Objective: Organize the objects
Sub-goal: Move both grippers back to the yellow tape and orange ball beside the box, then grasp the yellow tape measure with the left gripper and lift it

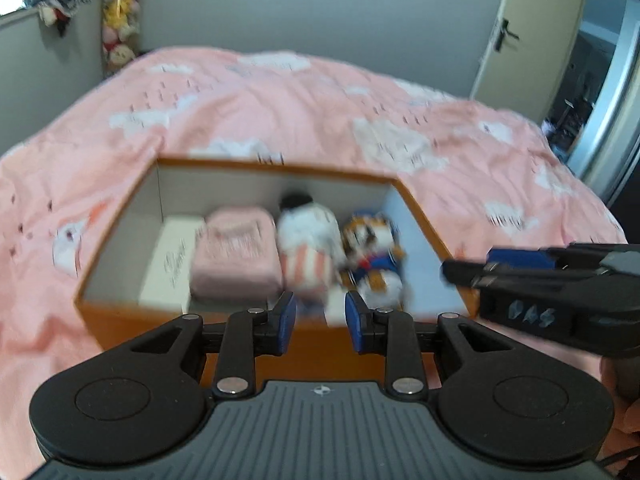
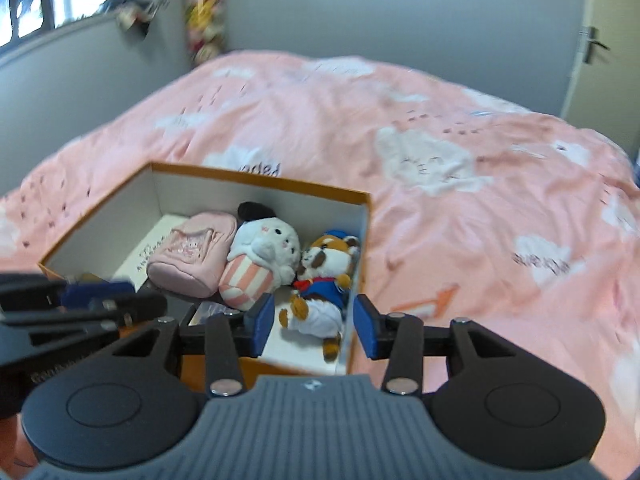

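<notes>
With four items already in the box (image 2: 356,200), both grippers, left (image 1: 321,318) and right (image 2: 314,326), hover apart and empty; next, likely find another item.

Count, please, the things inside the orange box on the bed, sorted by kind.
Plush toys: 2, the white plush and the brown plush
Pink pouch: 1
Flat white card: 1
Total: 4, all in the orange box
</notes>
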`<state>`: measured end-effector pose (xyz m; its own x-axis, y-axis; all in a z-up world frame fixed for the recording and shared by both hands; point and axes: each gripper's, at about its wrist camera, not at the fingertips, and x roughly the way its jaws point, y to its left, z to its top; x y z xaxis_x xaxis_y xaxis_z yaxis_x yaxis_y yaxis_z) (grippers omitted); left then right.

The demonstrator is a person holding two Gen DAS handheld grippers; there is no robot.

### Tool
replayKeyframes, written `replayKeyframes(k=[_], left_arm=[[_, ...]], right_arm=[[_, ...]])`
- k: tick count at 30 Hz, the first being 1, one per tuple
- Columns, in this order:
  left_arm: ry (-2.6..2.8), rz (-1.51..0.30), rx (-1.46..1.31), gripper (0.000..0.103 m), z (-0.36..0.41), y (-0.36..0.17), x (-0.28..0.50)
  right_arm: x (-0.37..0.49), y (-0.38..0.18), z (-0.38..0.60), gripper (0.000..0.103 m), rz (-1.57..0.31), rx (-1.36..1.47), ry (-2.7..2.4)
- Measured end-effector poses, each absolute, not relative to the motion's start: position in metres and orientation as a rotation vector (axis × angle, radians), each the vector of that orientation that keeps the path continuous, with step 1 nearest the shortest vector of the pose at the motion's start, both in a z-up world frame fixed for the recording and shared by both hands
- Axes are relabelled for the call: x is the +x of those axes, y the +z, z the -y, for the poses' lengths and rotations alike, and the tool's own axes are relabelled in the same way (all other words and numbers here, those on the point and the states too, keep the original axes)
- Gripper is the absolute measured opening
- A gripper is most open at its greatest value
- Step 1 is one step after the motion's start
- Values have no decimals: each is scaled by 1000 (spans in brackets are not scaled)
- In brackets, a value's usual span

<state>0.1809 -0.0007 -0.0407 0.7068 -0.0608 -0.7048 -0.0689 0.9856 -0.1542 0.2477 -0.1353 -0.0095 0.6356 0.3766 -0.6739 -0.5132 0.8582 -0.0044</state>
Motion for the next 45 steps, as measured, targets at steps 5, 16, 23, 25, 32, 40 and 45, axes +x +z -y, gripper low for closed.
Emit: replayKeyframes(k=[5, 16, 23, 25, 32, 40, 45], left_arm=[[-19, -837, -139, 33, 11, -50, 156], [-18, -983, -331, 33, -10, -90, 133], [-19, -1014, -393, 33, -20, -103, 132], [-25, -1020, -402, 33, -21, -105, 132], [-62, -1008, -433, 33, -24, -109, 131], [-206, -993, -407, 46, -14, -112, 135], [-212, -1032, -389, 48, -8, -125, 143]], right_arm=[[209, -19, 167, 53, -690, -105, 443], [182, -62, 159, 52, -787, -150, 504], [177, -85, 164, 50, -852, -238, 427], [173, -93, 166, 50, -853, -275, 410], [174, -97, 168, 51, -861, -284, 410], [179, -84, 180, 41, -839, -173, 425], [188, -71, 191, 37, -855, -65, 430]])
